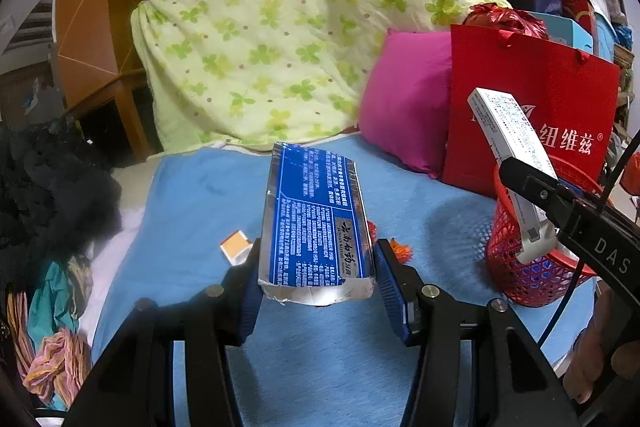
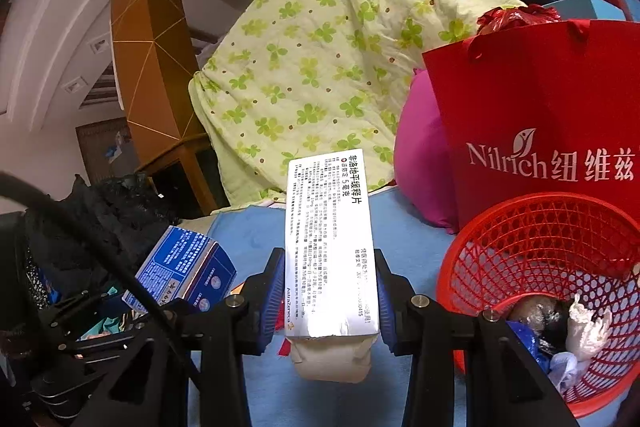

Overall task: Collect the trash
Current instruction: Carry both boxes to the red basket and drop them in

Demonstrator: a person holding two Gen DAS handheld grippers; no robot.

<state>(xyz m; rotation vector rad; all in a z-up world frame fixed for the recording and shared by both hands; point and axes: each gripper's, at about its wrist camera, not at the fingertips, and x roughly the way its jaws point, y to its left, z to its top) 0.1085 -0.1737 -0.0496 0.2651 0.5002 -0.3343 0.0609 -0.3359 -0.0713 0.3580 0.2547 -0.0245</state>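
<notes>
Jaws: left gripper is clamped on a blue-and-silver printed cardboard box | right gripper is clamped on a white printed cardboard medicine box | both boxes are held above the blue bedsheet | red plastic mesh basket is seen beside the right gripper, holding trash.

Both fisheye views ride low and close above the blue bed sheet, each looking forward between its own tool's fingers and tilted slightly down toward the headboard end. The left view faces the green quilt squarely; the right view sits nearer the red basket. Both share quilt, red bag and basket.
</notes>
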